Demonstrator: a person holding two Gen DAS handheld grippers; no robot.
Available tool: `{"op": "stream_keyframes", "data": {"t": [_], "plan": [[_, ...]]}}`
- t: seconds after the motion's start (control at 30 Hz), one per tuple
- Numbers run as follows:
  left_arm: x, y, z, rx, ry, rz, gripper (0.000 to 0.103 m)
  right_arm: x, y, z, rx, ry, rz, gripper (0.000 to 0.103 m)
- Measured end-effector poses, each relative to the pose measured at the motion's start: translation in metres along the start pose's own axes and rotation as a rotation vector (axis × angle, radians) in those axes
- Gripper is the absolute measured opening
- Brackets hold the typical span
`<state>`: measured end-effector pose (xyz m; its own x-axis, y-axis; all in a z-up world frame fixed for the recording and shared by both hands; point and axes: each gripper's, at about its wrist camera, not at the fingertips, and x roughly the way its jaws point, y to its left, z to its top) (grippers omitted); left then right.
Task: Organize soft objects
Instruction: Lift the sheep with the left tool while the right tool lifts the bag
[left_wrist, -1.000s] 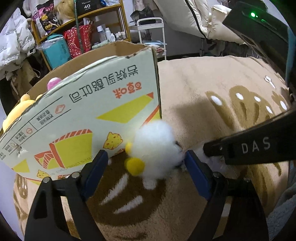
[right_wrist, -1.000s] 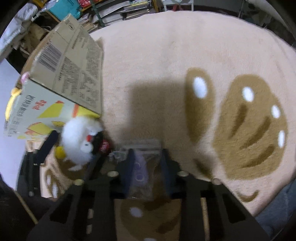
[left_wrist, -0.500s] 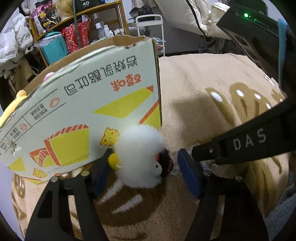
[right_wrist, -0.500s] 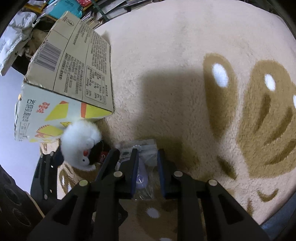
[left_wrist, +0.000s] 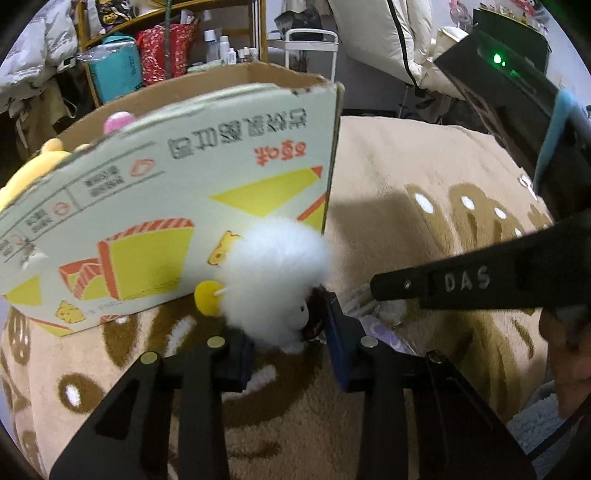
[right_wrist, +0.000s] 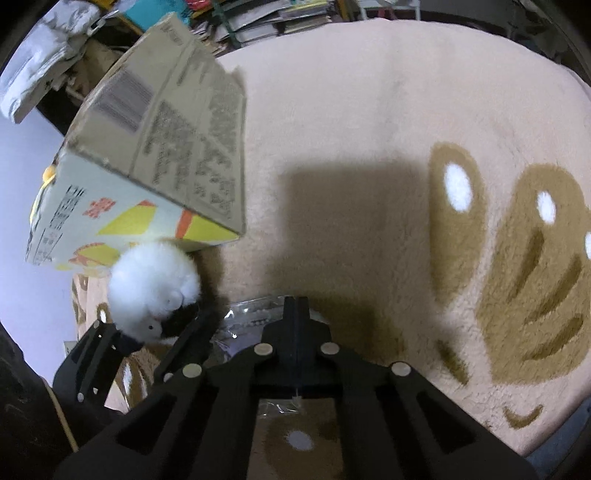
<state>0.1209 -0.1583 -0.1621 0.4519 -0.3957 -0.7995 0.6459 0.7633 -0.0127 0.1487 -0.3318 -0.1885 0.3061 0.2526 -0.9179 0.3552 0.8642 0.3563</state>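
Left gripper clamped on white fluffy toy, beside cardboard box on rug; right gripper pinched on clear plastic bag. Best lifted clear of box wall before dropping inside, squeeze kept light

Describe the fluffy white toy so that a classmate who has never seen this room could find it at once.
Find the printed cardboard box standing on the beige rug. At its near corner, between the left tongs, sits the white plush toy. Unlike the clear plastic packet beside it, it is a furry ball with a yellow pom-pom.
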Motion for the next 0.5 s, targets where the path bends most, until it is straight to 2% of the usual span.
{"op": "stream_keyframes", "data": {"t": [0.27,0.43,0.47,0.5], "plan": [[-0.013,0.012,-0.011,-0.039,-0.001,0.064,0.032,-0.001,0.013,-0.014,-0.026,0.028,-0.027,0.002],[-0.022,0.030,-0.014,-0.082,0.001,0.066,0.033,-0.002,0.021,-0.026,-0.038,0.046,-0.012,0.015],[-0.024,0.033,-0.016,-0.091,0.001,0.069,0.033,-0.002,0.023,-0.027,-0.048,0.049,-0.012,0.022],[-0.024,0.036,-0.016,-0.098,0.001,0.069,0.033,-0.003,0.025,-0.029,-0.054,0.050,-0.015,0.036]]}}
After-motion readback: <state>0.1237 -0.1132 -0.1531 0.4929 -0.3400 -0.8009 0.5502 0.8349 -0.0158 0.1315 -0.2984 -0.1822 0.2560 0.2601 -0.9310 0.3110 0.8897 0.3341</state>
